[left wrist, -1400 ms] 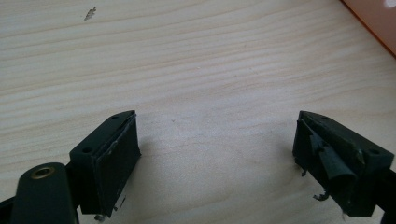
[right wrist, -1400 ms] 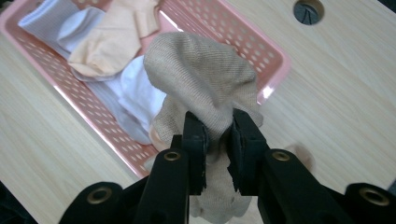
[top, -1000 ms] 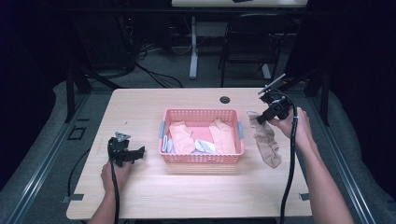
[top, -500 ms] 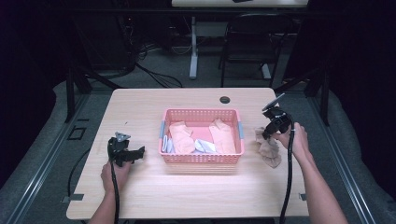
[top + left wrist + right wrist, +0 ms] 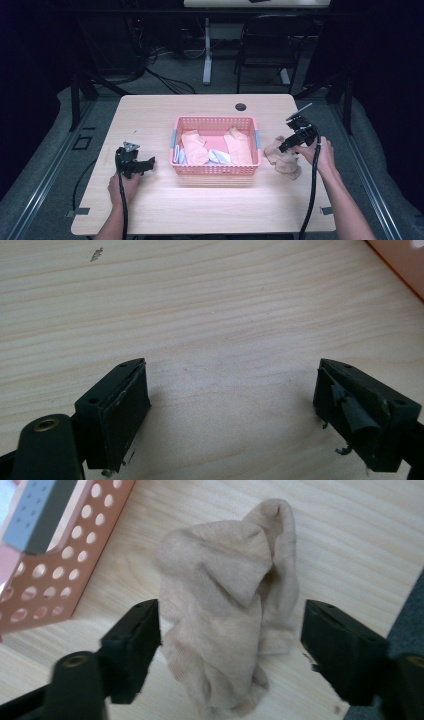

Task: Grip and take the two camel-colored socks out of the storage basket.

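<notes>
- While my right gripper sits low over the crumpled beige sock, its jaws stand wide apart on either side of it; nothing is clamped
- I see the sock lying on the wooden table, just beside the right end of the pink basket
- my left gripper is spread wide over bare tabletop, left of the basket; beige socks lie in the basket
</notes>
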Motion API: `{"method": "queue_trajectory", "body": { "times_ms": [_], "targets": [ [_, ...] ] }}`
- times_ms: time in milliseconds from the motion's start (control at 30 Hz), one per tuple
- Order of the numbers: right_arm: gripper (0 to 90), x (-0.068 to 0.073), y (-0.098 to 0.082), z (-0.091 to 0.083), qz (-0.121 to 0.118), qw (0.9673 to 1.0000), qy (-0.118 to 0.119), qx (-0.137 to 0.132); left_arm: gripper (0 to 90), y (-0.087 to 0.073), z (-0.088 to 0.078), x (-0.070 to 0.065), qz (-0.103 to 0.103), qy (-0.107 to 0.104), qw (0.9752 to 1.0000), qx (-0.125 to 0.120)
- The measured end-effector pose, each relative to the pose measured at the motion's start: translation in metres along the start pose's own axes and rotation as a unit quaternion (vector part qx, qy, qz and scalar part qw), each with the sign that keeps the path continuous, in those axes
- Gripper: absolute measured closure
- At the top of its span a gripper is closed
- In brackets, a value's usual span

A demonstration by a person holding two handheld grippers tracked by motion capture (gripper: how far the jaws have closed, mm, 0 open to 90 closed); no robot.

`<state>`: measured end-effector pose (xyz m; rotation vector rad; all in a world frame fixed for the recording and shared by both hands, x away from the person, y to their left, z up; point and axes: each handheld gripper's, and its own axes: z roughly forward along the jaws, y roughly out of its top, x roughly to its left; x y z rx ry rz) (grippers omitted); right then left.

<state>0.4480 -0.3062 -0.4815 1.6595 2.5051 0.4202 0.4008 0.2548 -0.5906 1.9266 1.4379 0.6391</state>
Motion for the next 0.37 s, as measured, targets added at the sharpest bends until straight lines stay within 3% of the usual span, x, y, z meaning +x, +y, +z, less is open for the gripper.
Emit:
{"method": "queue_trajectory", "body": {
  "times_ms": [200,367],
  "targets": [
    [5.4,0.002,-0.026,-0.008,-0.005,0.9999,-0.008,-0.009,14.2,0.000,0.000,0.000,0.000,0.000,1.0000,0.000],
    [2.1,0.000,-0.048,-0.008,-0.014,0.9999,-0.005,-0.002,14.2,0.000,0.000,0.000,0.000,0.000,1.0000,0.000]
  ]
}}
